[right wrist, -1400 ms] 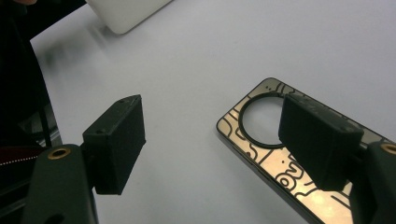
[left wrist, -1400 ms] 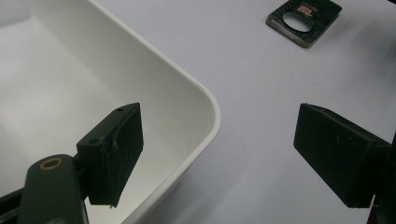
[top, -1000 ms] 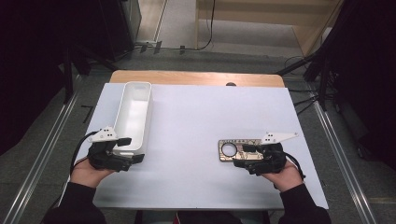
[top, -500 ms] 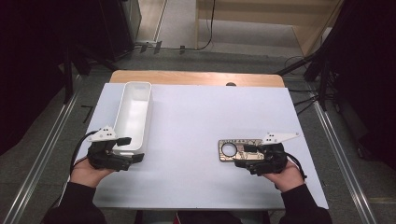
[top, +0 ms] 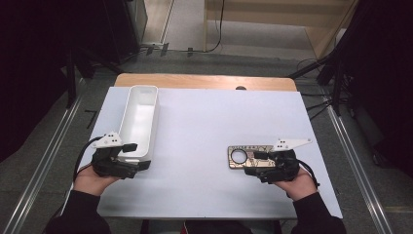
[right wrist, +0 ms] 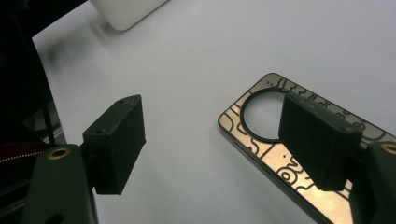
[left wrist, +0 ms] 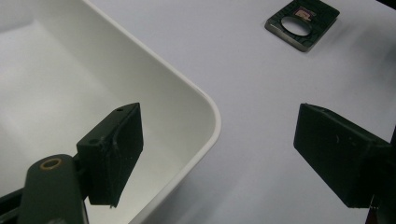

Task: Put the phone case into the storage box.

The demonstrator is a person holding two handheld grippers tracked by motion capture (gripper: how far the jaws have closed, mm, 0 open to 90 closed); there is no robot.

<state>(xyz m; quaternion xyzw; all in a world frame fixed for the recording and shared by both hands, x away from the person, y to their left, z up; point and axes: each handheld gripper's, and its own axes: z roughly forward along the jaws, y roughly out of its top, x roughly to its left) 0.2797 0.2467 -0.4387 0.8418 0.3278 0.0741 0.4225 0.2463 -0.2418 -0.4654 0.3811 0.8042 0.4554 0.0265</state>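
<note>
Right gripper (right wrist: pixel 212 140) jaws apart over the patterned plate (right wrist: pixel 299 154), seemingly not touching; left gripper (left wrist: pixel 219 154) jaws apart astride the tray (left wrist: pixel 205 100) corner.

Table (top: pixel 204 117) had a white top over a wood edge (top: pixel 204 80) at the far side. Grey floor (top: pixel 48 146) around it, metal rails (top: pixel 39 165) on both sides, cables (top: pixel 214 46) beyond, wooden furniture (top: pixel 272 19) top right, surroundings dark
</note>
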